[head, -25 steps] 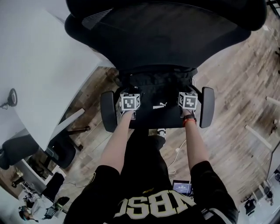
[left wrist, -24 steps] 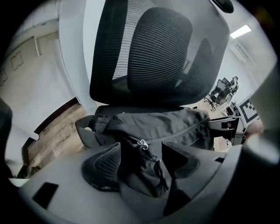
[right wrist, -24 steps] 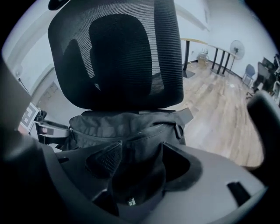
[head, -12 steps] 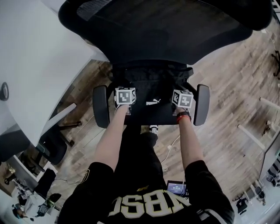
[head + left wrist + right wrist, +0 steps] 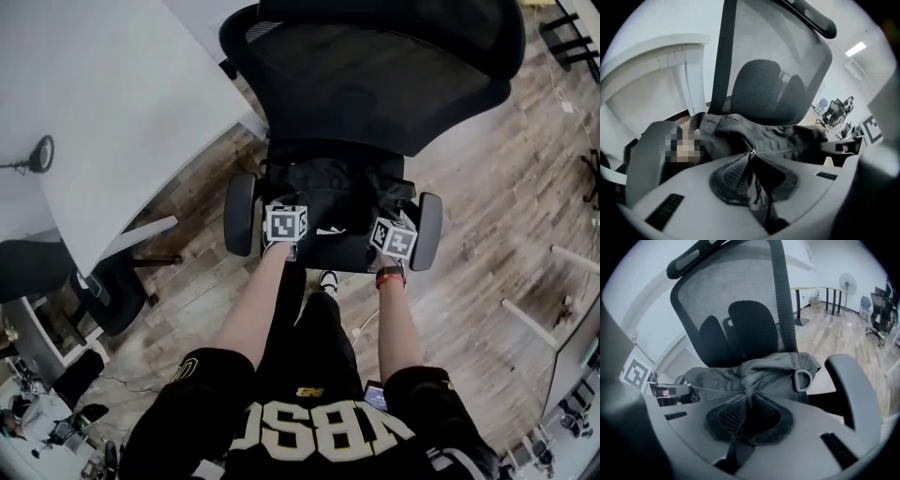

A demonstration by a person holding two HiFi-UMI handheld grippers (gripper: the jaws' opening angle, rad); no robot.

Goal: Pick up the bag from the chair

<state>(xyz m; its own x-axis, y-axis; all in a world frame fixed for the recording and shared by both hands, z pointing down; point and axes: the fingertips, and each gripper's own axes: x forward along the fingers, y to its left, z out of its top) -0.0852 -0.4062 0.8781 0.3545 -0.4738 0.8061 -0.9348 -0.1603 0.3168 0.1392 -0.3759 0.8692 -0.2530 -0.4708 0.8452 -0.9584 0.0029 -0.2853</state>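
the black office chair [image 5: 375, 84] carries the black bag [image 5: 333, 192] slumped on its seat, between the two armrests [image 5: 239, 214] and against the mesh back, so it likely has to come forward and up to clear them. the left hand-held gripper [image 5: 752, 164] and the right hand-held gripper [image 5: 747, 413] take the bag's near edge at either side, each with its jaws closed tight on a fold of cloth; two holds should keep the soft bag level. the left pinch sits just below a zipper pull [image 5: 749, 149], the right one near a d-ring [image 5: 802, 379]. wooden floor [image 5: 487, 244] surrounds the chair, a white tabletop [image 5: 103, 122] stands to its left, and other chairs [image 5: 876, 310] show far off.
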